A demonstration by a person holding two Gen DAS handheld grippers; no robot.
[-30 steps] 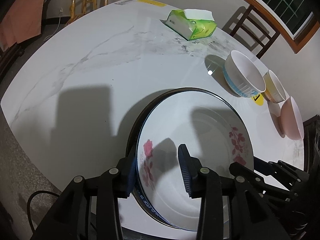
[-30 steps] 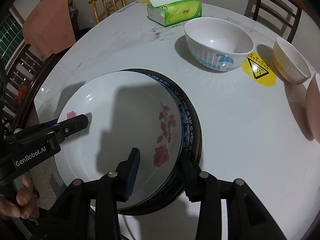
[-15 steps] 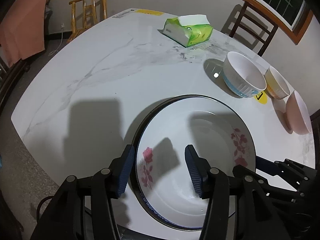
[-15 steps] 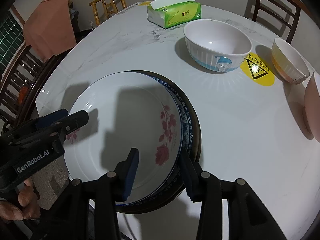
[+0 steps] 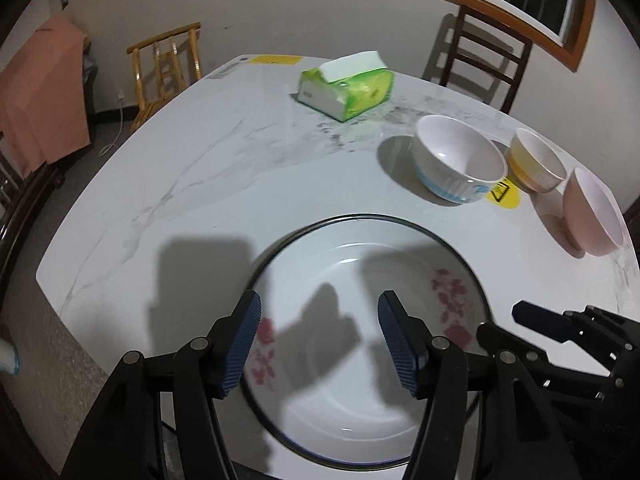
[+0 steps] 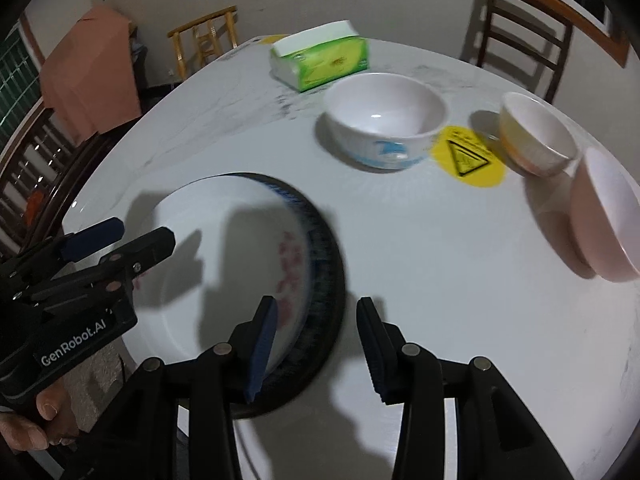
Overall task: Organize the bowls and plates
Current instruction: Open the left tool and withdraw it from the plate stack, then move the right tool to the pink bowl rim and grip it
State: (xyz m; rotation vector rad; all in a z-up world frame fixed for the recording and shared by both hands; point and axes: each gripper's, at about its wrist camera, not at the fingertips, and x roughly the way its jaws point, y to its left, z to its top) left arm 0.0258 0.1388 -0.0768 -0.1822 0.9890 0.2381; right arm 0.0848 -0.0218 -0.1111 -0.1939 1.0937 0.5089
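Note:
A white plate with red flowers (image 5: 360, 280) lies nested in a dark-rimmed, blue-patterned plate (image 6: 324, 248) at the near table edge. My left gripper (image 5: 318, 308) hangs above the flowered plate's near rim, its jaws opening and its pads touching nothing. It also shows in the right wrist view as the left gripper (image 6: 144, 234). My right gripper (image 6: 317, 308) is open above the plates' right rim, pads clear of it. A white bowl with blue print (image 5: 456, 160), a yellow bowl (image 5: 536, 164) and a pink bowl (image 5: 592, 212) stand in a row at the right.
A green tissue pack (image 5: 346, 86) lies at the far side of the marble table (image 5: 200, 184). A yellow warning sticker (image 6: 468, 156) lies between the white and yellow bowls. Wooden chairs (image 5: 480, 64) stand behind. The table's edge runs just under both grippers.
My left gripper let go of the flowered plate's rim, widened and lifted back. The right gripper also rose and drew back from the rim. The flowered plate now sits centred in the dark one.

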